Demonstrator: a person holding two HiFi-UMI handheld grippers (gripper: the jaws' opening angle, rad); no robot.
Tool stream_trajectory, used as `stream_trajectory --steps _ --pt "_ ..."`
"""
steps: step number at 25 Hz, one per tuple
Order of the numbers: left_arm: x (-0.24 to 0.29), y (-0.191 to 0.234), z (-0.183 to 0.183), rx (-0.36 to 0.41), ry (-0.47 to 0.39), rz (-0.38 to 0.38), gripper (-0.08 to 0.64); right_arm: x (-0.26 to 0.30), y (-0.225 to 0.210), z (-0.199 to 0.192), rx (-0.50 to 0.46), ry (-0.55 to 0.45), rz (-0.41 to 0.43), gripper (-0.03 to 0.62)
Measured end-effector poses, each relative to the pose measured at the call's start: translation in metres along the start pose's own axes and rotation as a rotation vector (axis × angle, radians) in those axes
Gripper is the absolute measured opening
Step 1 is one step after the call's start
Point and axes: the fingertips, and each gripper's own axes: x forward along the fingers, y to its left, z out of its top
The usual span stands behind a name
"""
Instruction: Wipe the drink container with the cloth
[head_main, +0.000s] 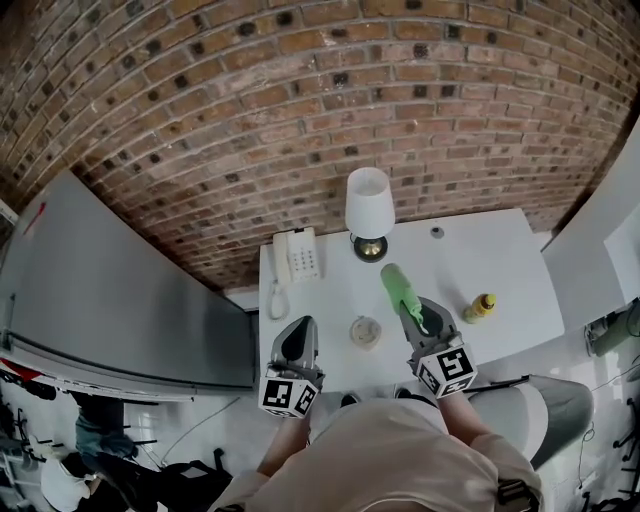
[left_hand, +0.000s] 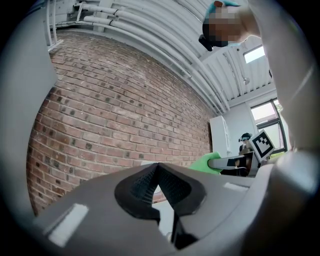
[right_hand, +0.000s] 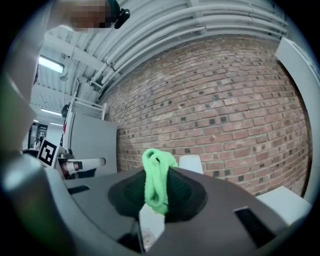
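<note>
- Right gripper: fingers clenched on a green cloth. The right gripper view shows the cloth folded and pinched between both fingers, its loose loop standing out past the tips.
- Left gripper: fingers closed tip to tip with nothing between them, as the left gripper view shows. It is held over the front edge of the bench.
- Round lidded cup: probably the drink container. It stands near the front edge of the bench, between the two grippers, seen from above and apparently upright, so its long axis runs vertically.
- Key relation: the cup lies to the left of the cloth-bearing fingers and slightly nearer the person. The right gripper appears the nearer of the two.
- Yellow bottle: on the right half of the bench, to the right of the right gripper; possibly another drink container.
- Telephone: rear left corner.
- Table lamp: rear edge, mid-bench.
</note>
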Motion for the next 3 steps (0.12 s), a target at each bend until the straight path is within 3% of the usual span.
stream_trajectory --steps 3 --pt "-0.0018 -0.0005 0.0002 -0.007 0.01 0.01 0.009 -0.0007 0.0021 -0.0009 0.0 0.012 -0.001 0.063"
